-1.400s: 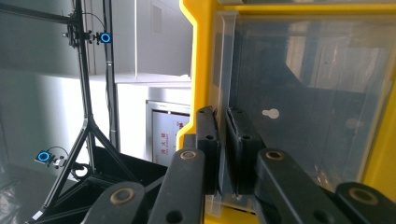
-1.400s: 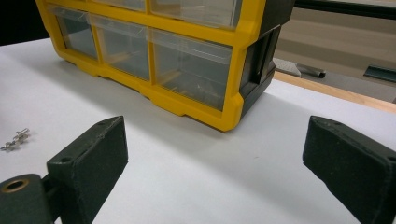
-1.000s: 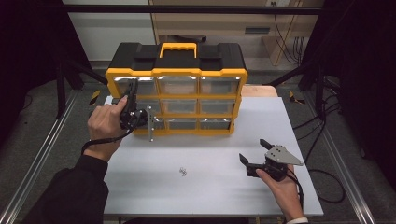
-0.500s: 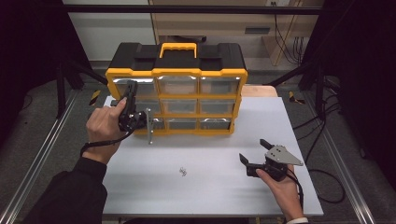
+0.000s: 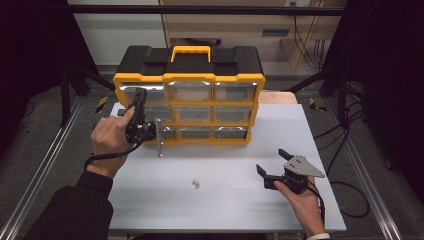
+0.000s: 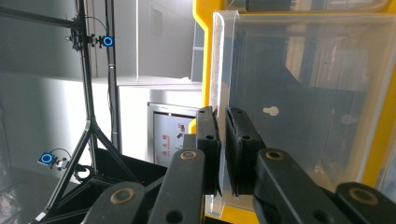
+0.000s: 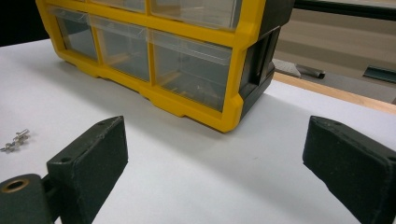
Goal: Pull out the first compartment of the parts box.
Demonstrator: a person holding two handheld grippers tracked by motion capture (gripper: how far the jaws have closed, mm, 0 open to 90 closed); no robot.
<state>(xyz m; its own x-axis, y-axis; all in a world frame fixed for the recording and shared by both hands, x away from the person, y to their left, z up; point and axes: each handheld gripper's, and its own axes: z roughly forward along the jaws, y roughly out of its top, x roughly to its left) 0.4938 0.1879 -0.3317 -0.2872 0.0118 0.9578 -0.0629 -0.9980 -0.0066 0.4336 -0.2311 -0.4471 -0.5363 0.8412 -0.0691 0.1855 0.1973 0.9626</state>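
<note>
Drawer (image 6: 224, 84) front between left hand-held gripper (image 6: 223, 135) pads

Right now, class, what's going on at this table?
A person works at a yellow drawer cabinet. The left gripper is shut on the front lip of a clear drawer at the cabinet's lower left, partly pulled out. The right gripper hovers open over the table, near some small screws.

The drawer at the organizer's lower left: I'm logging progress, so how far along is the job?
Done: the left gripper is shut on the clear drawer front lip, and the drawer stands partly pulled out of the yellow organizer. In hand: that grip. Left, probably: the small screws lie loose on the table, and the right gripper waits open, holding nothing.
</note>
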